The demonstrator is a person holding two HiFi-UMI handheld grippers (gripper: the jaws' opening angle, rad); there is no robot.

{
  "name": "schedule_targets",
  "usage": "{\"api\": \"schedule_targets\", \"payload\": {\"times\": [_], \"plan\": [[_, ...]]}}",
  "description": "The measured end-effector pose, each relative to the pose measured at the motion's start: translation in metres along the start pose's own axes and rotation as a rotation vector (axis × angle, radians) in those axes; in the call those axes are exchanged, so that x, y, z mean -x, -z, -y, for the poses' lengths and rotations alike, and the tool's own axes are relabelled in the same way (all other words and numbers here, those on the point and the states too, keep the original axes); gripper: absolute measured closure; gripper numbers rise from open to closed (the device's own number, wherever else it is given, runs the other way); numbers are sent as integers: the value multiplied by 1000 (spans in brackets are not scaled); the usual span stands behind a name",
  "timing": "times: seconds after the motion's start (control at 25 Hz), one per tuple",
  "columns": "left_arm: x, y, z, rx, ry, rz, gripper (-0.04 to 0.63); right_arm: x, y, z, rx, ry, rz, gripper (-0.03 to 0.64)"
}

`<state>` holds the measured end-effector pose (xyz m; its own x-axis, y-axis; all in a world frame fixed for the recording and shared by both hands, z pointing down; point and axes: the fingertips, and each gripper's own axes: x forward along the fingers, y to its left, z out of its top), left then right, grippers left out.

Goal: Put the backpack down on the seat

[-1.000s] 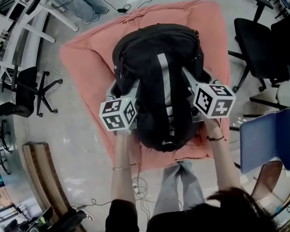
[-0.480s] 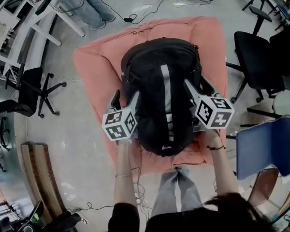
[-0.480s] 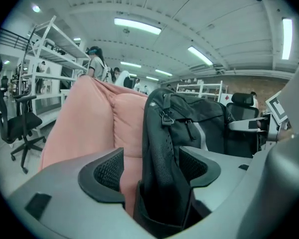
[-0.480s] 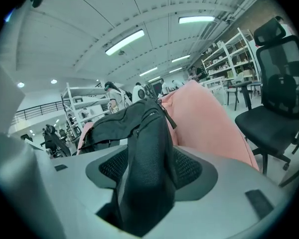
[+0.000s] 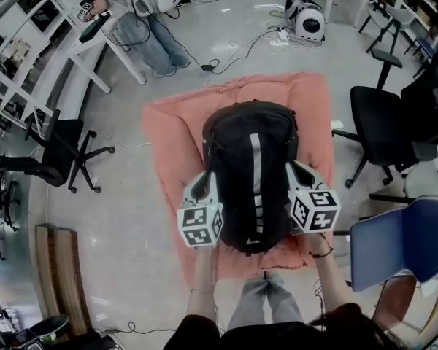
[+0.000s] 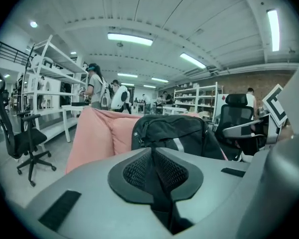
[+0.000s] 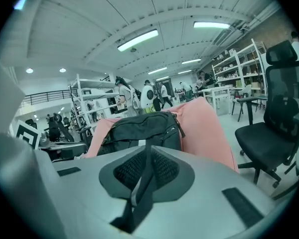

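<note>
The black backpack (image 5: 250,173) lies mid-frame on the pink seat (image 5: 168,144). Flanking it, the left gripper (image 5: 206,179) and right gripper (image 5: 296,172) have just closed their jaws, each pinching a thin black strap (image 7: 141,190).

Pink cushioned seat (image 5: 169,135) on grey floor (image 5: 124,210); black backpack (image 5: 250,173) lying on seat

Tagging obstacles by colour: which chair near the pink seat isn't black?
The blue chair at the head view's lower right. The swivel chair left of the pink seat and the one right of it are black.
</note>
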<state>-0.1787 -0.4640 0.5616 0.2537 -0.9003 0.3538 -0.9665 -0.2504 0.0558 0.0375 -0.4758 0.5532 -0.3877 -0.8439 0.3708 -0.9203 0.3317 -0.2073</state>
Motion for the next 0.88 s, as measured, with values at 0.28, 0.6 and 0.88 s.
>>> {"api": "schedule_targets", "payload": {"times": [0.28,0.6,0.88], "plan": [[74,-33,25,7,11,53,575,63,-31,-39,43,-102,55,603],[161,-74,61,-42,70,138,581,152,-63,-65,6,-207,170,603],[218,-98,76,-72,79,215,581,215,-93,-72,62,-261,255,604]]}}
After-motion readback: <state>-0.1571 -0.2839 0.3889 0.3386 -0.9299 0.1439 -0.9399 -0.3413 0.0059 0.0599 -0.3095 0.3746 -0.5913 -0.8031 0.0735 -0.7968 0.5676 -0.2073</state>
